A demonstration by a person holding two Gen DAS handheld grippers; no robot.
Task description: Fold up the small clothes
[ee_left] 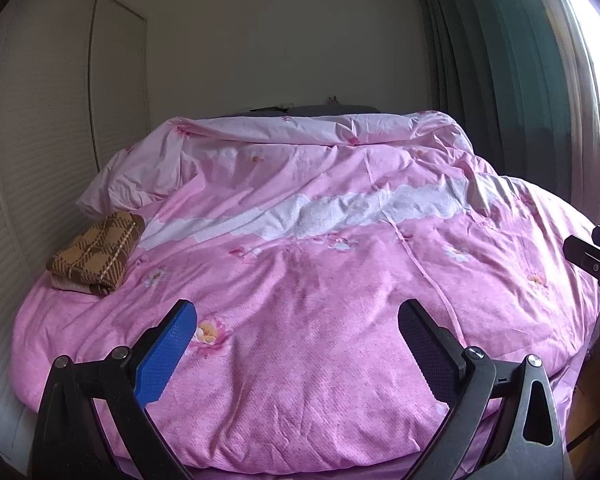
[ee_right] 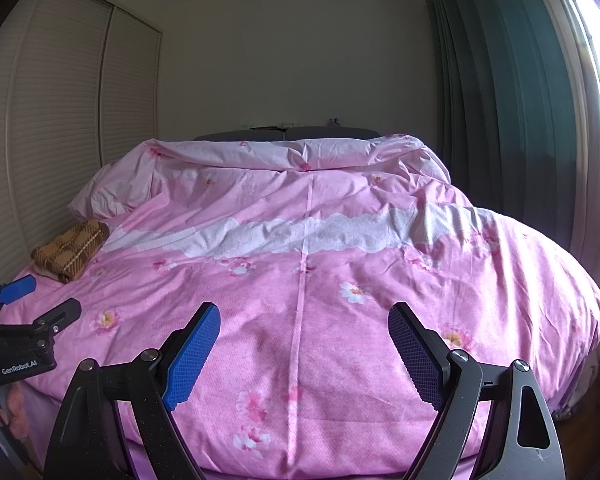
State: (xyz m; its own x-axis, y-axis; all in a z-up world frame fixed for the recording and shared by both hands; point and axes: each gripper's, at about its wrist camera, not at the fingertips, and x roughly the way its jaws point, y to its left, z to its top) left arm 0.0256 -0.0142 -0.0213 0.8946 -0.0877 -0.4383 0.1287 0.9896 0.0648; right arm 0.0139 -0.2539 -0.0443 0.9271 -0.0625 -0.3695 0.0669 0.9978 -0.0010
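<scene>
Both left gripper (ee_left: 298, 326) and right gripper (ee_right: 304, 330) gape wide and empty over the bed's (ee_right: 540, 300) near edge, brown plaid garment (ee_right: 70, 250) folded at far left edge near the pillow (ee_right: 116, 192); likely soft, light, pinch a corner.

A bed (ee_right: 572, 320) under a pink floral duvet (ee_right: 300, 280) carries a folded brown plaid garment (ee_right: 70, 250) at its left edge.

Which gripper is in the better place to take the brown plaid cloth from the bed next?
Left, probably. The brown plaid cloth lies at the left edge of the pink duvet, nearer the open left gripper. The right gripper, also open, faces the middle of the bed, farther away.
</scene>
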